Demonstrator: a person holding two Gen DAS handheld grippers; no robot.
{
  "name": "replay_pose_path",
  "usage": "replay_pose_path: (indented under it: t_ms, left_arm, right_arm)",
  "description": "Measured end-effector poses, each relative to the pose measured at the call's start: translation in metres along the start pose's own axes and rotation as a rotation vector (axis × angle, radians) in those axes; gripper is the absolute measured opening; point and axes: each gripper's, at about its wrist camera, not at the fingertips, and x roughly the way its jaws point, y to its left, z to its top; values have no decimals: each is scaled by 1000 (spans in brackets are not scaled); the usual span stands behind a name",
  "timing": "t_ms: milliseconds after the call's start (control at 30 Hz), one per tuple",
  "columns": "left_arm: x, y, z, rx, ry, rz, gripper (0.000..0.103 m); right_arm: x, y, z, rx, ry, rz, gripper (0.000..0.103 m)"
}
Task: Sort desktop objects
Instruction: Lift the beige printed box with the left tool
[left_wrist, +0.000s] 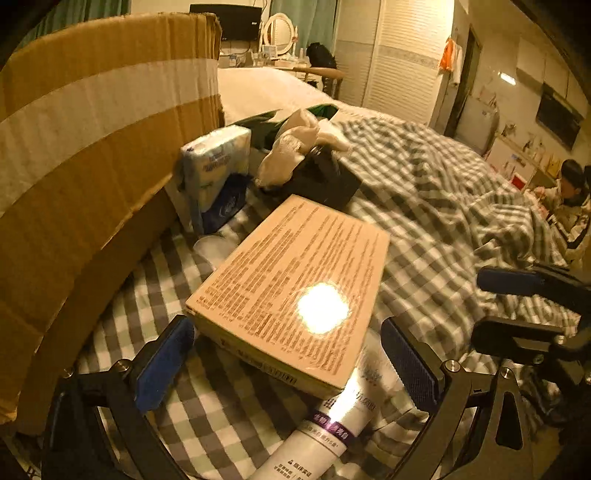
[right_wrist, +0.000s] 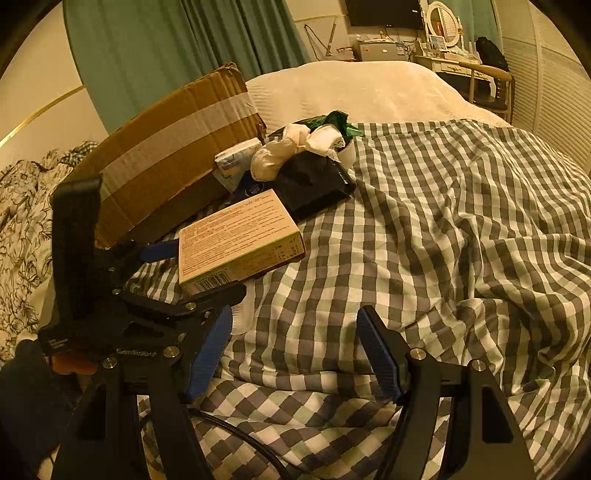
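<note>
A flat tan printed box (left_wrist: 291, 288) lies on the checked bedspread, resting partly on a white tube with a purple band (left_wrist: 332, 432). My left gripper (left_wrist: 291, 369) is open, its blue pads on either side of the box's near end and the tube. The box also shows in the right wrist view (right_wrist: 236, 240). My right gripper (right_wrist: 295, 350) is open and empty over bare bedspread, to the right of the left gripper (right_wrist: 184, 280). A tissue pack (left_wrist: 218, 162), a black box (left_wrist: 325, 181) and crumpled white paper (left_wrist: 295, 147) lie beyond.
A large cardboard box (left_wrist: 92, 166) with white tape stands at the left, close to the objects. The checked bedspread (right_wrist: 443, 240) spreads rumpled to the right. A person (left_wrist: 569, 199) sits at the far right. A dressing table and chair (right_wrist: 476, 74) stand beyond the bed.
</note>
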Motion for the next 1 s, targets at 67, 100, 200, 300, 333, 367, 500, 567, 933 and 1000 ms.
replay_pose_path:
  t_ms: [67, 100, 200, 300, 333, 367, 500, 567, 933, 1000]
  left_arm:
    - [-6, -3, 0, 20, -11, -14, 90]
    - [-8, -6, 0, 33, -5, -20, 89]
    - [-16, -23, 2, 98, -16, -42, 89]
    - [-27, -33, 8, 174, -71, 20, 90]
    - [-24, -33, 12, 166, -81, 52, 95]
    - [-23, -30, 13, 148, -77, 53, 98]
    - [-2, -19, 16, 80, -13, 4, 98]
    - [9, -23, 15, 103, 32, 23, 98]
    - [-9, -32, 14, 71, -28, 57, 78]
    - [-31, -24, 17, -9, -70, 40, 78]
  right_arm:
    - [-2, -1, 0, 4, -7, -7, 69]
    - [-4, -2, 0, 6, -12, -14, 69]
    - [-10, -8, 1, 21, -29, -27, 69]
    - [-16, -18, 3, 57, -52, -31, 69]
    - [-18, -22, 4, 72, -59, -32, 69]
    - [-19, -26, 4, 86, -63, -33, 69]
    - [-18, -34, 5, 123, -64, -26, 70]
    - [-17, -34, 5, 128, -62, -27, 70]
    - [-15, -29, 2, 108, -61, -52, 69]
    - [-18, -27, 1, 99, -70, -55, 69]
